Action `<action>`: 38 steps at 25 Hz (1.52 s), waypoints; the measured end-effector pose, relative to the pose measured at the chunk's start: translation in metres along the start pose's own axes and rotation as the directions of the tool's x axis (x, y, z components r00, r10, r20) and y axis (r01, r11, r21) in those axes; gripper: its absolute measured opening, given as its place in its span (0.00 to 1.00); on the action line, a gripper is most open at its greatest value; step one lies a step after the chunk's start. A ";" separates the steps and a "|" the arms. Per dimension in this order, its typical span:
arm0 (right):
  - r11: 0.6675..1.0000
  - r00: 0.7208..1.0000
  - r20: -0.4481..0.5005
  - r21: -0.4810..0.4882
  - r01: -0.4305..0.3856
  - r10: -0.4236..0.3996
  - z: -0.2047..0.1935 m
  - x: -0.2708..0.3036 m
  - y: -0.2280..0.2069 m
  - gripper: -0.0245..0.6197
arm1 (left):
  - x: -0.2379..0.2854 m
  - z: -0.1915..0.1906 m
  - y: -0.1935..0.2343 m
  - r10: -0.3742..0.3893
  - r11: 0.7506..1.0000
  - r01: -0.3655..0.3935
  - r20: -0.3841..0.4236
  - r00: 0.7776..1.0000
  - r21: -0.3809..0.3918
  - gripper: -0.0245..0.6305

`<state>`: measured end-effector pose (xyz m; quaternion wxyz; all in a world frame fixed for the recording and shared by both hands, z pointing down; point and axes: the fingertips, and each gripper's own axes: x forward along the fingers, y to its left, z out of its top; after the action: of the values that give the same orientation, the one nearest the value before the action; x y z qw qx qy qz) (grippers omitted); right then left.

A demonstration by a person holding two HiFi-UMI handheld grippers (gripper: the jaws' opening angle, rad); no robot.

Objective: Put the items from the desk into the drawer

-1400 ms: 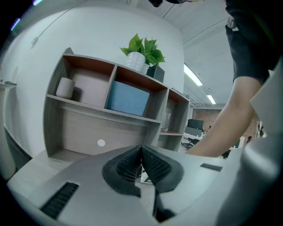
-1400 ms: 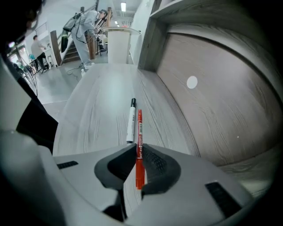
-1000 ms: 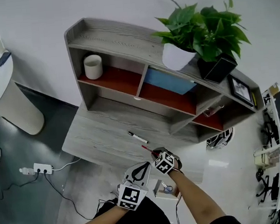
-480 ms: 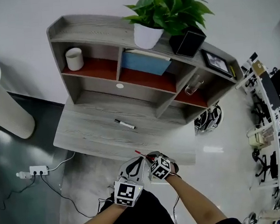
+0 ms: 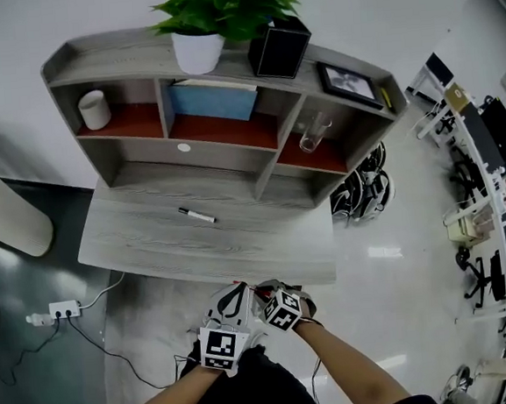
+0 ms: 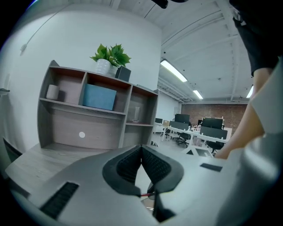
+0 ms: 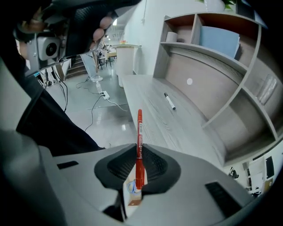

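A red pen [image 7: 139,145] sticks up between the jaws of my right gripper [image 7: 139,149], which is shut on it. In the head view this gripper [image 5: 266,290] hovers just in front of the grey desk's front edge [image 5: 242,272], close to the person's body. My left gripper [image 5: 236,290] is right beside it, on its left. Its jaws meet at the tips with nothing between them [image 6: 141,147]. A black-and-white marker [image 5: 197,215] lies on the desk top, also visible as the marker [image 7: 170,101] from the right gripper. No drawer shows clearly.
A shelf unit [image 5: 224,67] stands at the desk's back with a potted plant [image 5: 198,25], black box [image 5: 279,49], picture frame [image 5: 348,81], glass [image 5: 311,133], white cup [image 5: 94,109] and blue box [image 5: 211,99]. A power strip [image 5: 54,313] lies on the floor at left.
Both grippers have drawn back from the desk edge toward the person's body, the red pen still held in the right one. The head view has swung, so the desk sits further left.
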<state>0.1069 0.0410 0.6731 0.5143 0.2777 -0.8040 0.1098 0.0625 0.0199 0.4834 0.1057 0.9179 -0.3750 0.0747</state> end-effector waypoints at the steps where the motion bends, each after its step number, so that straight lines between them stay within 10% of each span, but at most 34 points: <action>1: 1.000 1.000 0.001 0.002 -0.004 0.004 -0.007 -0.002 0.001 0.12 | 0.003 -0.003 -0.006 0.002 1.000 -0.002 -0.005 1.000 -0.004 0.06; 17: 0.994 0.999 -0.019 0.102 -0.046 0.048 -0.133 0.006 -0.004 0.12 | 0.027 -0.042 -0.072 0.086 0.993 -0.089 -0.040 0.995 -0.075 0.06; 38: 0.971 0.991 -0.076 0.222 -0.091 0.111 -0.199 0.097 -0.009 0.12 | 0.009 -0.093 -0.089 0.197 0.974 -0.208 -0.119 0.973 -0.089 0.06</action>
<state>0.2336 0.0931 0.8468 0.5094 0.2860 -0.7767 0.2356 0.1261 0.0987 0.5634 0.1644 0.8629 -0.4635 0.1163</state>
